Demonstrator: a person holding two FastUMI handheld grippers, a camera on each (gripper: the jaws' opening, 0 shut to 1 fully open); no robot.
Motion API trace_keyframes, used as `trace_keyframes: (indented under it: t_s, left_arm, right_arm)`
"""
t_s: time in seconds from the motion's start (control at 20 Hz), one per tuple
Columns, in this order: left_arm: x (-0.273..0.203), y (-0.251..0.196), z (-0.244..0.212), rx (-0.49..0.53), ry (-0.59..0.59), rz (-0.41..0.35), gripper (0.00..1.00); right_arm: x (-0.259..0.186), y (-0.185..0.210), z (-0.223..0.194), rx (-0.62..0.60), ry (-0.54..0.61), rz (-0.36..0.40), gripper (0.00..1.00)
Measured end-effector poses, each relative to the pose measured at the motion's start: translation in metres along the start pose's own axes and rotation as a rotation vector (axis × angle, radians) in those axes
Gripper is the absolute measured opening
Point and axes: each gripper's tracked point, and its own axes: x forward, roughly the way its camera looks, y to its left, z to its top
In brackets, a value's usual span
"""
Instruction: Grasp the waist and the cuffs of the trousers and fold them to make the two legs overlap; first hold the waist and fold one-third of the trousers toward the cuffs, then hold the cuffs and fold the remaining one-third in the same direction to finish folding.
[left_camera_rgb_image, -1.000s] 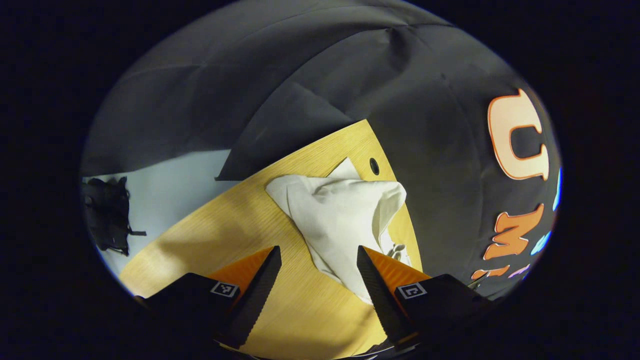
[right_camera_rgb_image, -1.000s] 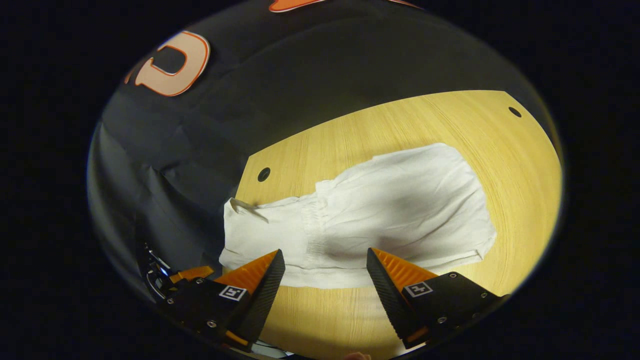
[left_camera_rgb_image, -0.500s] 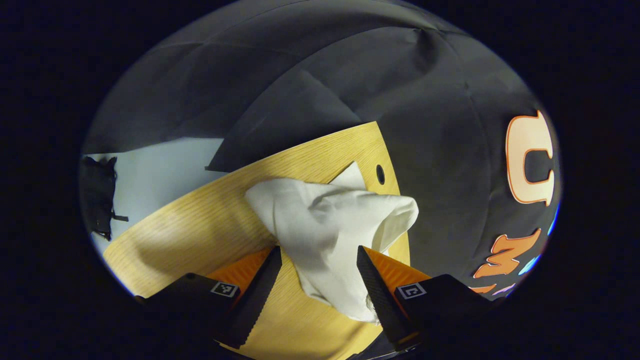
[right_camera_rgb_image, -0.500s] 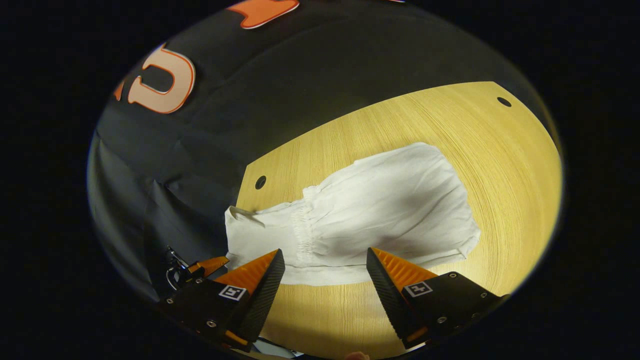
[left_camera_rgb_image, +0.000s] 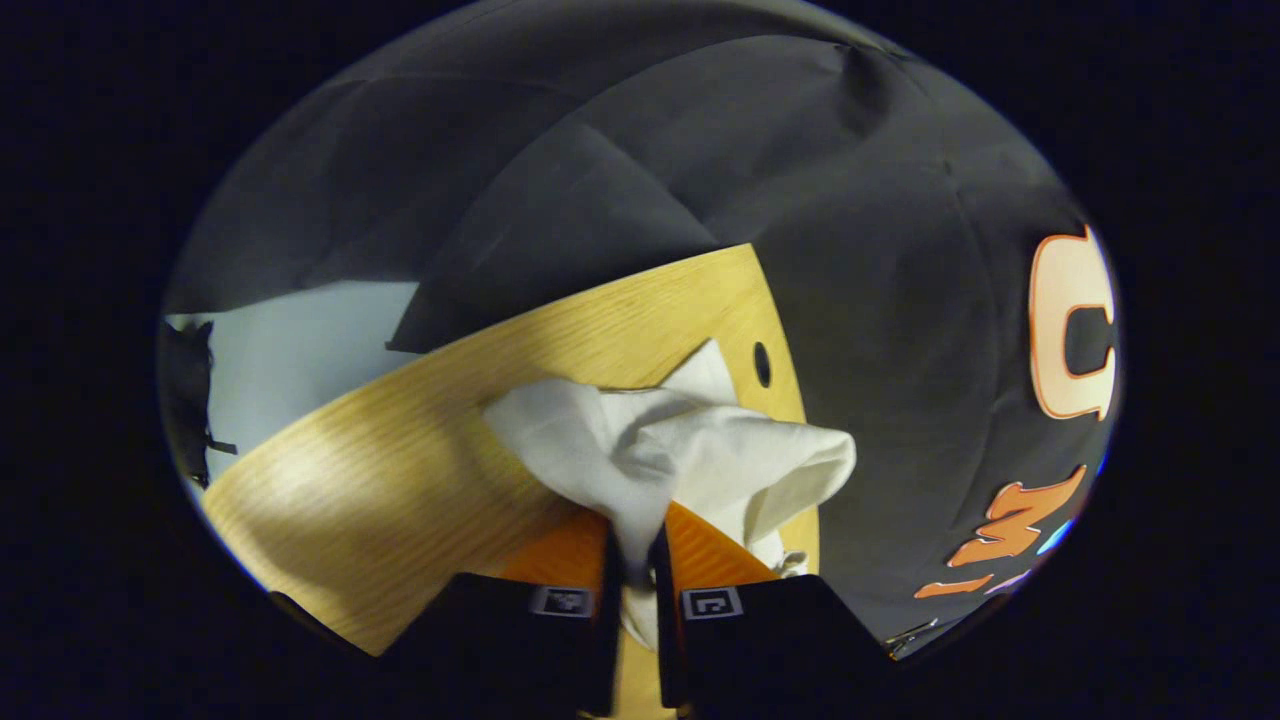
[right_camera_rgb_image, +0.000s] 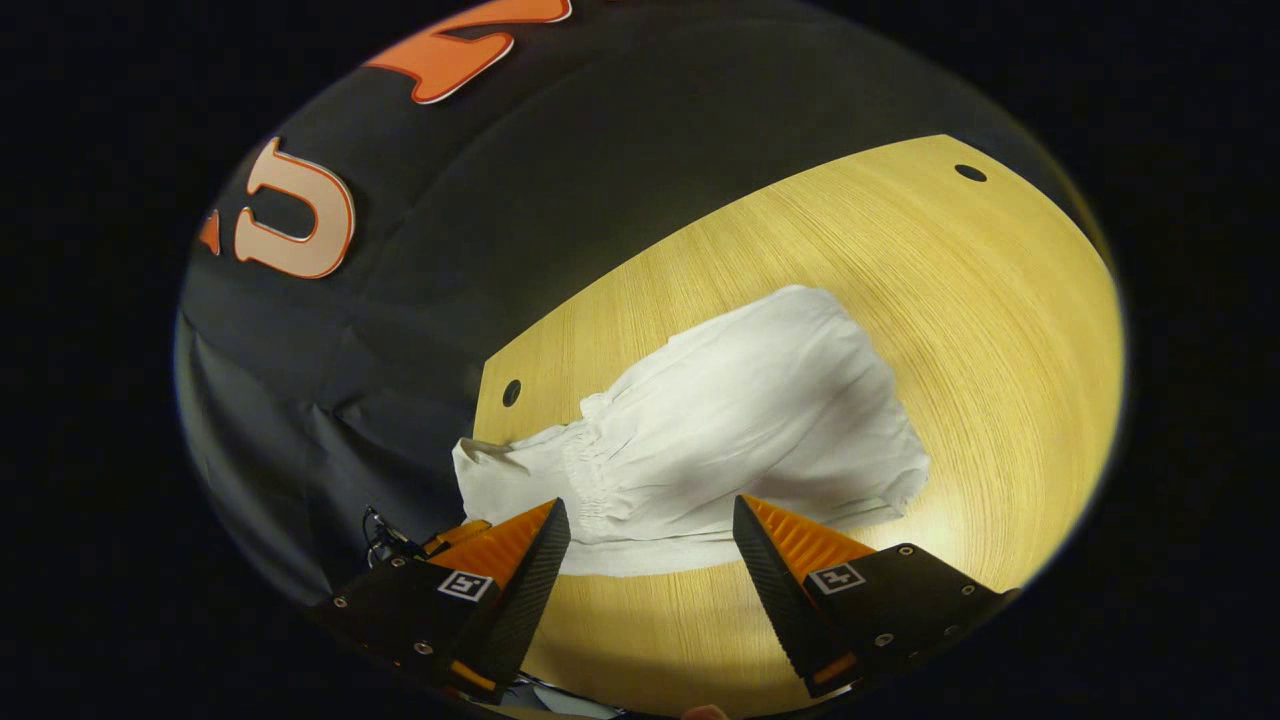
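Here the left gripper (left_camera_rgb_image: 632, 545) has its fingers closed on a bunched fold of the white trousers (left_camera_rgb_image: 690, 455), pinching cloth that rises in a ridge from the table (left_camera_rgb_image: 400, 440). That end lies near the table's corner, beside a small hole (left_camera_rgb_image: 762, 364); it looks like the waist, judging by the gathered band (right_camera_rgb_image: 585, 480) in the right gripper view. The right gripper (right_camera_rgb_image: 648, 525) hangs with fingers spread wide, touching nothing, just short of the trousers' (right_camera_rgb_image: 760, 420) near edge. Probably it waits to take the cuff end, so both ends can lift together and lay one leg over the other.
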Motion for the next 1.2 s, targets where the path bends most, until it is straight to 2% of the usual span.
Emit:
trace_keyframes:
  t_s: [0.15,0.3,0.65,0.85,0.95,1.0,1.2]
  left_arm:
    - [0.006,-0.004,-0.002,0.037,-0.007,0.020,0.06]
    - [-0.017,-0.027,0.002,0.097,-0.043,-0.015,0.06]
    - [-0.074,-0.144,-0.004,0.248,-0.099,-0.159,0.05]
    - [-0.091,-0.219,-0.030,0.417,-0.114,-0.209,0.07]
    - [-0.090,-0.255,-0.051,0.490,-0.107,-0.232,0.03]
    - [-0.087,-0.271,-0.063,0.520,-0.101,-0.243,0.06]
    - [-0.072,-0.324,-0.114,0.619,-0.070,-0.275,0.05]
  right_arm:
    - [-0.006,-0.007,0.003,-0.014,-0.011,-0.012,0.98]
    - [-0.009,-0.012,0.006,-0.016,-0.016,-0.008,0.99]
    - [-0.019,-0.039,0.022,-0.021,-0.058,-0.011,0.99]
    - [-0.037,-0.062,0.043,-0.031,-0.112,-0.023,0.99]
    - [-0.049,-0.081,0.054,-0.032,-0.138,-0.035,0.98]
    - [-0.057,-0.092,0.058,-0.032,-0.149,-0.041,0.99]
    - [-0.080,-0.135,0.073,-0.021,-0.184,-0.064,0.98]
